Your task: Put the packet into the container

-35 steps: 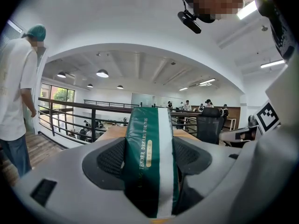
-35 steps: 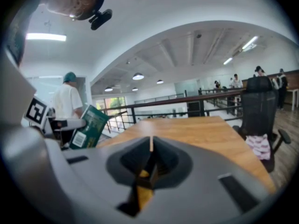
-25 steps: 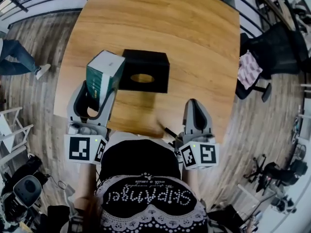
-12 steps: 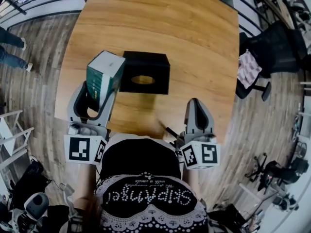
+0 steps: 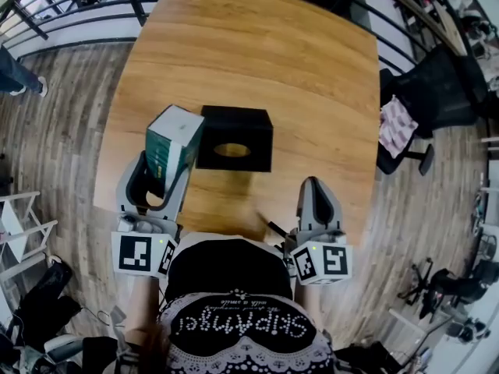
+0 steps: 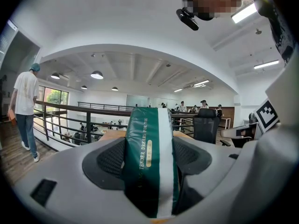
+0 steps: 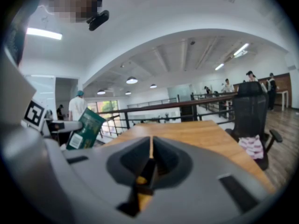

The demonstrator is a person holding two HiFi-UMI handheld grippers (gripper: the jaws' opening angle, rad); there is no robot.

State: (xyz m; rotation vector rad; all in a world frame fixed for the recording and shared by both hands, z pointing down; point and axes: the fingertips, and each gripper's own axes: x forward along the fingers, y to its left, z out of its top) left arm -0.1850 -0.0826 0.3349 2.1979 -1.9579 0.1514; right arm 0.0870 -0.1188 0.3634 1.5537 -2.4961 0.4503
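Observation:
A green and white packet point(image 5: 170, 140) is clamped upright in my left gripper point(image 5: 161, 170), just left of the black container point(image 5: 234, 127), which has an oval opening point(image 5: 232, 150) in its top. In the left gripper view the packet point(image 6: 150, 157) fills the gap between both pads. My right gripper point(image 5: 315, 195) hangs over the table's near edge with its jaws closed together and nothing in them. From the right gripper view point(image 7: 150, 158) the packet point(image 7: 84, 129) shows at the left.
The wooden table point(image 5: 257, 61) stretches beyond the container. A black office chair point(image 5: 425, 100) with a pink cloth point(image 5: 398, 119) stands at the right. A railing point(image 5: 70, 10) runs at the far left, and a person's legs point(image 5: 19, 72) pass there.
Both grippers and the packet hold nearly the same pose; the view has shifted slightly. The person at the left has walked further away.

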